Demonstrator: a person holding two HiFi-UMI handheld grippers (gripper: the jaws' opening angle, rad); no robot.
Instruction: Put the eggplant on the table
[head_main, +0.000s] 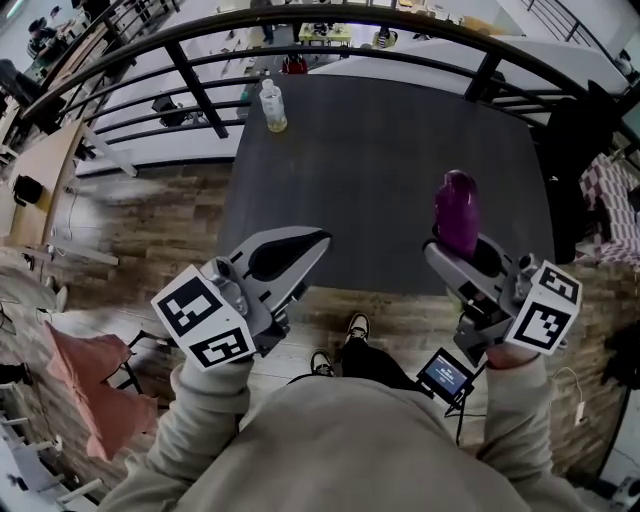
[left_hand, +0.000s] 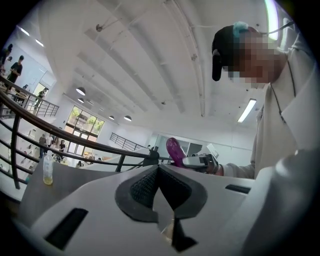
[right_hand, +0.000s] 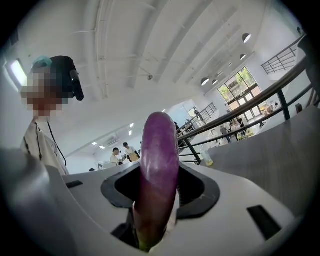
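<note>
- Risk of slipping: the right gripper (head_main: 452, 250) clamps the eggplant (head_main: 457, 212) only at its lower end, upright, so it may pivot or slide out.
- Risk of falling: it hangs by the table's (head_main: 380, 170) near edge, at 4 o'clock; let go there, it would likely topple and roll off.
- Left gripper (head_main: 318, 240), at 7 o'clock, is closed on nothing.
- Bottle (head_main: 272, 105), at 11 o'clock, holds a little yellowish liquid.

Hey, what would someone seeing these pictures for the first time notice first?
The purple eggplant stands upright in the right hand-held gripper, at the near right of the dark table. The left hand-held gripper is shut and empty at the near left, and a bottle stands at the table's far left edge.
</note>
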